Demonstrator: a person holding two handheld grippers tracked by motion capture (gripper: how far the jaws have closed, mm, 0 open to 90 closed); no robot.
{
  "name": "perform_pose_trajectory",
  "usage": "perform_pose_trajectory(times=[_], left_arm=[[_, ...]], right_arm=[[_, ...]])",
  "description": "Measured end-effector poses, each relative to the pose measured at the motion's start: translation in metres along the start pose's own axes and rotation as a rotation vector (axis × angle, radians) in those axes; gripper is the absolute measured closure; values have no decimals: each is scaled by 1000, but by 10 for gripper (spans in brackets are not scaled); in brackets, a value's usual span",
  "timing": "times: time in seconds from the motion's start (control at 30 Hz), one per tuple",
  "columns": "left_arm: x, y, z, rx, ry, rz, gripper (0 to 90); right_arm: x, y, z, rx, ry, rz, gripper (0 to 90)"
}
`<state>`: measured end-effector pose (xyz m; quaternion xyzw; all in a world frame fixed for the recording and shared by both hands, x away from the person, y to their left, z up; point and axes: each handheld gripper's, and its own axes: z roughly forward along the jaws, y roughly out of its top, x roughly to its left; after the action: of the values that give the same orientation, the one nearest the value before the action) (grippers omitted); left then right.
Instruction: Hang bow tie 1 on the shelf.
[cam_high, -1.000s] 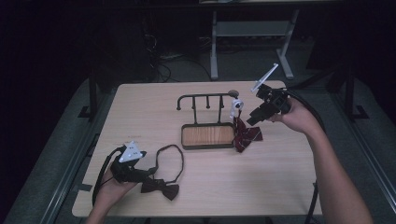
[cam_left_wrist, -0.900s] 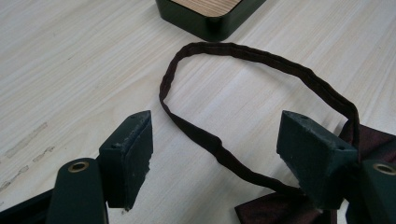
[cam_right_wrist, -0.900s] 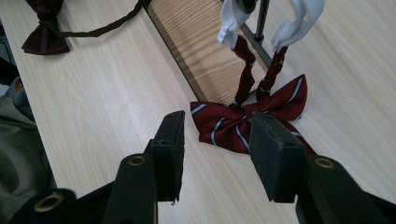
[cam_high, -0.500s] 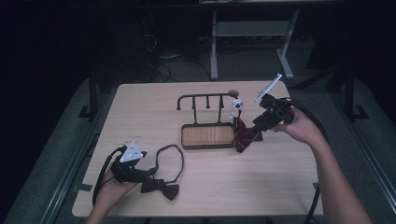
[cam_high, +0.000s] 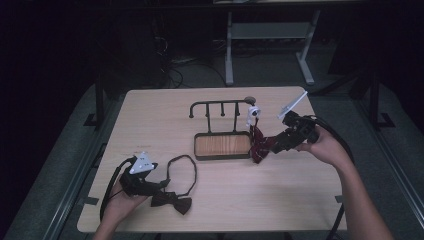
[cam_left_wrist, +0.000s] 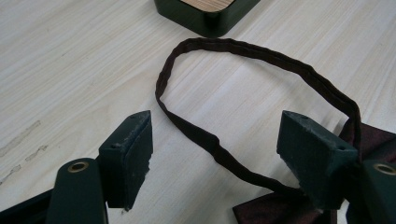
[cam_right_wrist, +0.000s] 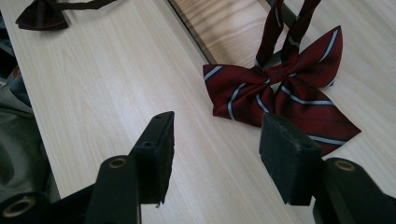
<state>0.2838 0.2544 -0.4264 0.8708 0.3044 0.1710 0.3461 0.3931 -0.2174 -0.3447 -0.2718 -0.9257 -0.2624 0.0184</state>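
The right tongs stand released, their jaws having just been opening with nothing between them; just ahead of their tips the striped red bow tie lies slumped on the table, its two straps rising to the end of the black stand with its row of pegs, so the step in hand looks like the hanging of this tie, freshly let go; whether the loop truly sits over a peg I cannot tell, since in the right gripper view the straps run off the top edge, and in the high view that spot is small and dark, with a white clasp-like piece beside it that is hard to identify; the left tongs are likewise released, jaws wide apart, resting low over the table with the strap of the dark bow tie curving between them but untouched by either pad; the bow itself sits under and beyond the jaw seen at the right of the left gripper view, cut off by the frame's lower edge; the stand's wood-topped base lies well ahead of these tongs; by my judgement the next move calls for the right tongs to back clear without snagging the red tie, and for the left tongs to close on the dark strap near the bow, gripping thin cloth flat on the table, which asks for a low, careful pinch; the dim light in the high view hides finer detail of both hands.
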Motion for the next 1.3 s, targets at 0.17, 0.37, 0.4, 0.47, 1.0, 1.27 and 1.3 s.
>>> perform_pose_trajectory(times=[0.17,0.37,0.4,0.47,1.0,1.27,1.3], left_arm=[[0,0,1,4,-2,-2,273],[0,0,1,8,-3,-2,273],[0,0,2,4,-2,-3,273],[-1,0,2,2,-2,-4,272],[-2,1,4,8,-7,-8,271],[-2,3,7,13,-13,-15,273],[-2,3,7,17,-14,-16,275]], right_arm=[[1,-8,4,-6,2,13,441],[4,-16,10,-6,7,14,430],[4,-17,10,-7,8,13,429],[5,-20,11,-11,7,14,426],[17,-50,23,-54,6,35,409],[19,-61,37,-50,17,38,408],[19,-62,38,-45,11,38,407]])
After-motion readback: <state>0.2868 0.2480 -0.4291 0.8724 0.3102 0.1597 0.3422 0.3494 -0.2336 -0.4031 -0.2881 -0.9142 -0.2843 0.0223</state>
